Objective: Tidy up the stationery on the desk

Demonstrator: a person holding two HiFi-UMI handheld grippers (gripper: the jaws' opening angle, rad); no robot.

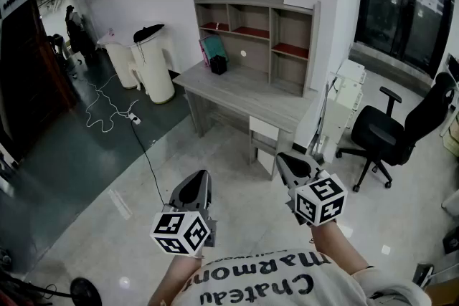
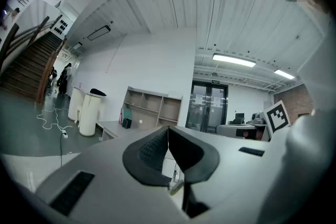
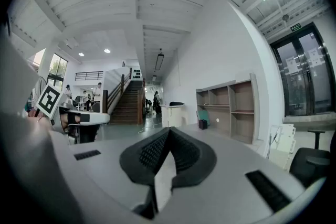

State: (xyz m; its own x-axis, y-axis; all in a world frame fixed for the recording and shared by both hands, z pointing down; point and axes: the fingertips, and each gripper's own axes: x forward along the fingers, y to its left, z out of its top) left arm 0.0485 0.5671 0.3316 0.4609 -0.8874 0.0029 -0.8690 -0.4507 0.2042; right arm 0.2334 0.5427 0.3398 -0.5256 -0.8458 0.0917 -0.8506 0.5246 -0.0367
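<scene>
A grey desk [image 1: 244, 93] with an open shelf unit [image 1: 254, 29] stands a few steps ahead against the white wall. On its left end sit a black pen holder [image 1: 219, 65] and a teal folder [image 1: 214, 49]; no other stationery can be made out from here. My left gripper [image 1: 197, 181] and right gripper [image 1: 288, 161] are held level at waist height over the floor, well short of the desk. Both are shut, with nothing between the jaws. The left gripper view shows the pads meeting at the left gripper [image 2: 168, 128], and the right gripper view shows the same at the right gripper [image 3: 169, 129].
A black office chair [image 1: 394, 132] stands right of the desk beside a white cabinet [image 1: 346, 93]. Two tall white bins [image 1: 154, 64] stand left of it. A white cable with a power strip [image 1: 111, 110] trails over the dark floor. A staircase [image 3: 126, 105] and people lie far behind.
</scene>
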